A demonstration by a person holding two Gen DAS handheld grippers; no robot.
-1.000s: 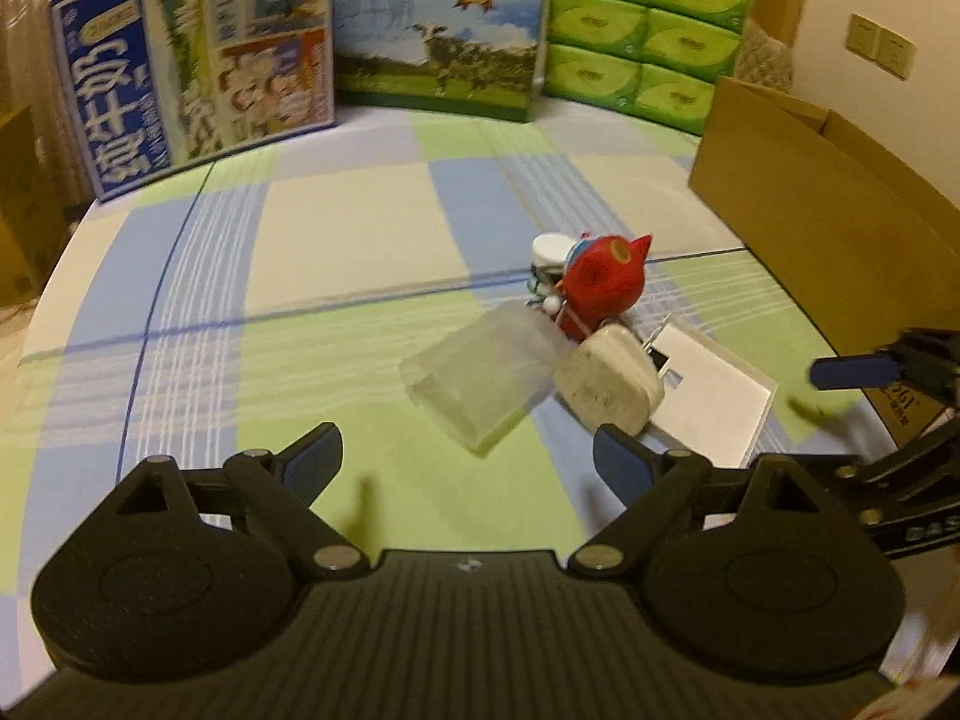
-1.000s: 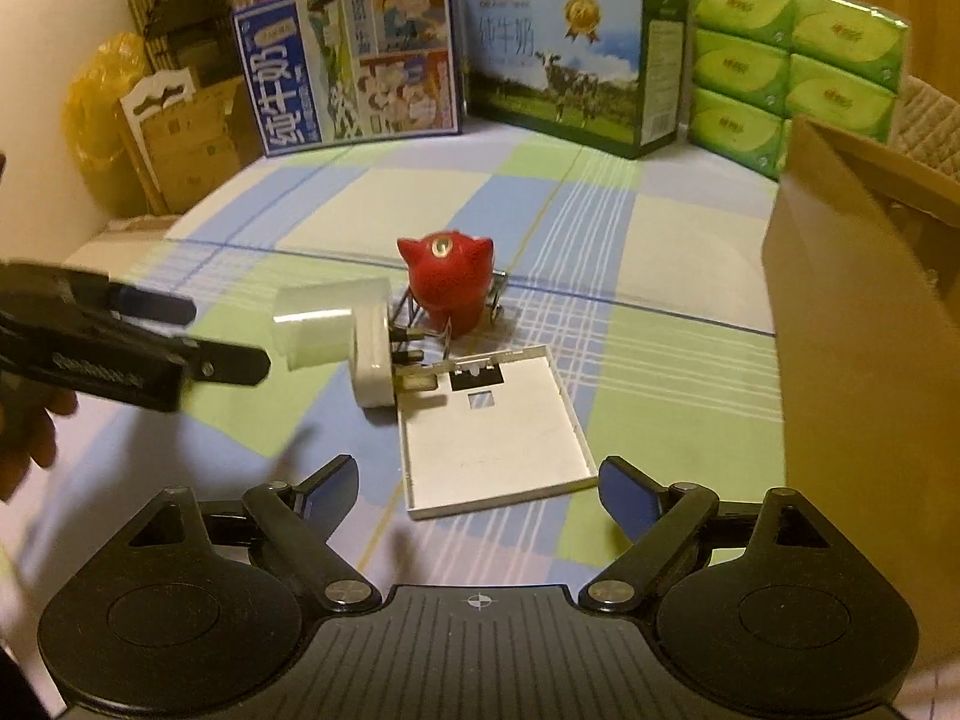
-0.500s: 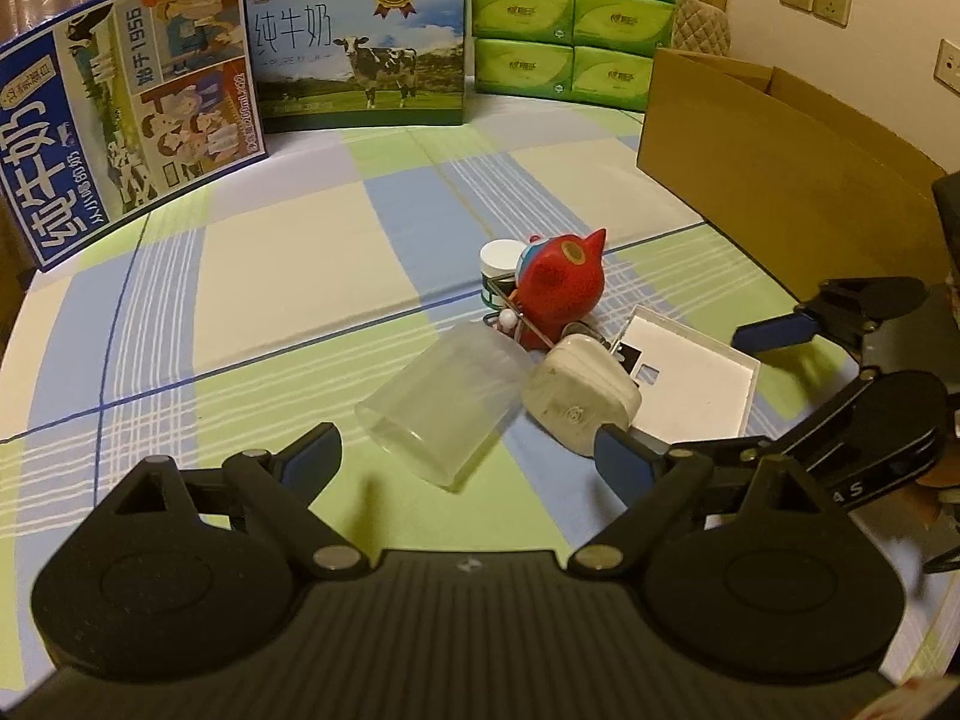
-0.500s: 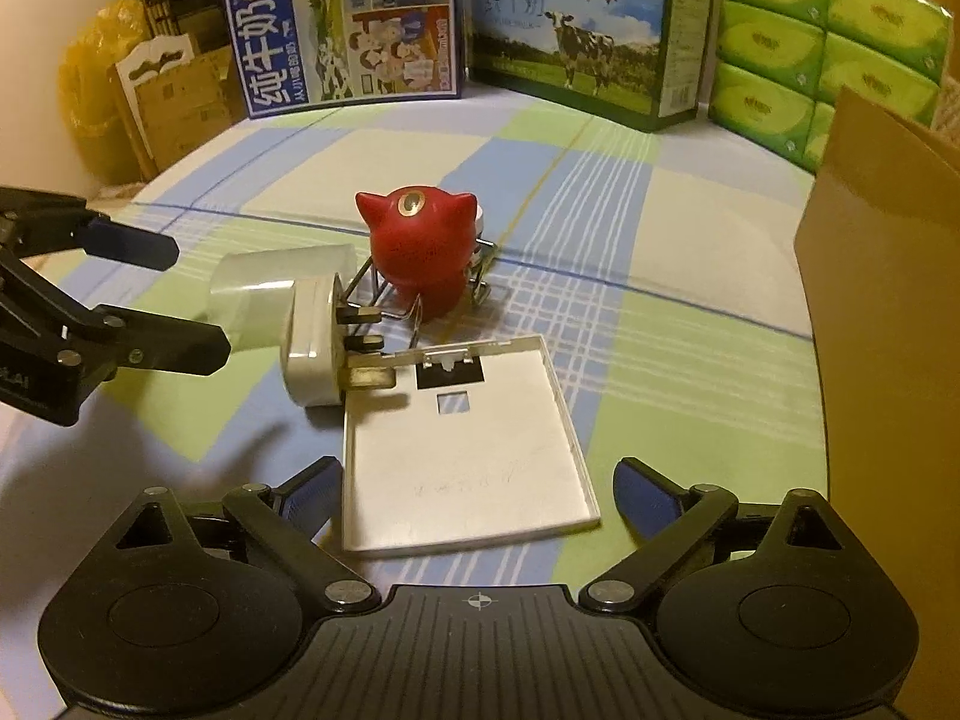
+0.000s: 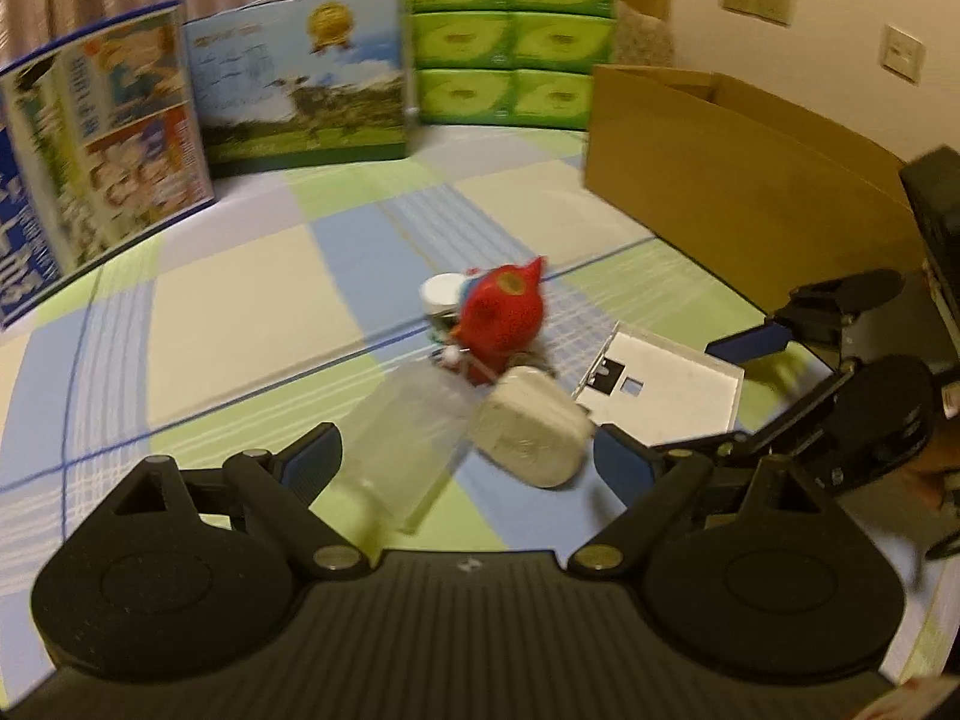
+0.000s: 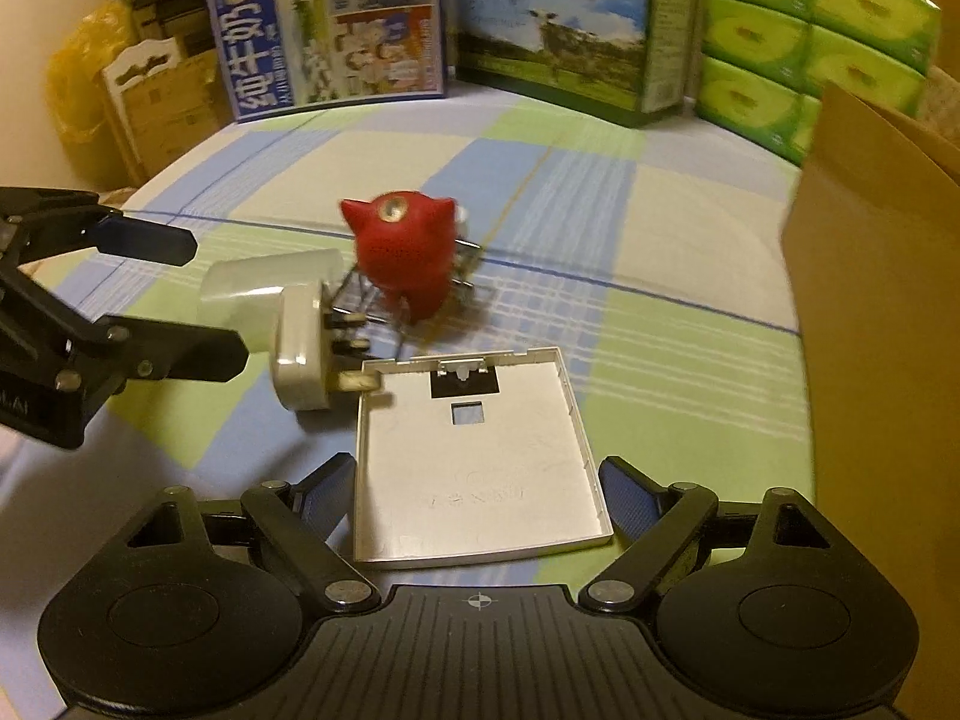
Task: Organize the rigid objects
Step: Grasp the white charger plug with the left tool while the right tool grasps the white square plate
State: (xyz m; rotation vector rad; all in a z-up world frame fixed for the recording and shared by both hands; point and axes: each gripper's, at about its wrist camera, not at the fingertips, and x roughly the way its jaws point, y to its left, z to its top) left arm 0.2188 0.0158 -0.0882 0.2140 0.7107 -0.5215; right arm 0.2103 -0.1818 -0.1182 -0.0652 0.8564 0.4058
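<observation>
Lying flat, white cover plate (image 6: 480, 468) notched edge away, between right gripper (image 6: 480, 495) jaws closing, still apart.

Plug (image 6: 303, 354) lies left of flat cover (image 6: 477, 450), prongs touching its corner; toy (image 6: 402, 255) behind both (cardboard box (image 6: 882, 312) far right).

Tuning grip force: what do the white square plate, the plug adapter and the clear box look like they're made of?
White square plate: likely rigid moulded plastic, matte, with a raised rim and square cut-outs.
Plug adapter: off-white glossy plastic body, metal-looking pins.
Clear box: probably thin translucent plastic, frosted; the cloth shows through faintly.
</observation>
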